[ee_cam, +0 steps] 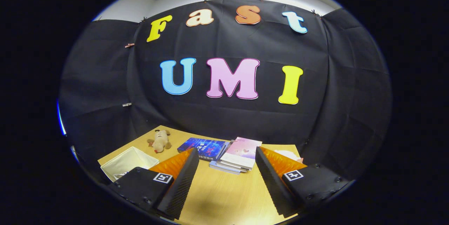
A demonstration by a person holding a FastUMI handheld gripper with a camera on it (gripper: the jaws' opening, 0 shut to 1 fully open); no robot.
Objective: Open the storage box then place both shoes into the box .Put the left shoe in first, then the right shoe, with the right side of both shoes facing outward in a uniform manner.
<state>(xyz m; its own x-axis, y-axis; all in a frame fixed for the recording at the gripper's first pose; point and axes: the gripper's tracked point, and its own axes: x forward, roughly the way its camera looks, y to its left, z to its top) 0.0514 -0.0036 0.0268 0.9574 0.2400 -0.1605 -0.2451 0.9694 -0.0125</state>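
Note:
My gripper (226, 155) stands open above the wooden table (224, 197), its two fingers wide apart with nothing between them. A white open fabric box (128, 162) sits to the left of the left finger (182, 183), near the table's left edge. Just beyond the fingertips lies a stack of books.
A stack of books with a pink cover on top (240, 153) lies ahead between the fingers, with a blue book (203, 147) to its left. A small plush toy (160, 141) lies at the far left of the table. Something white (288, 155) shows past the right finger.

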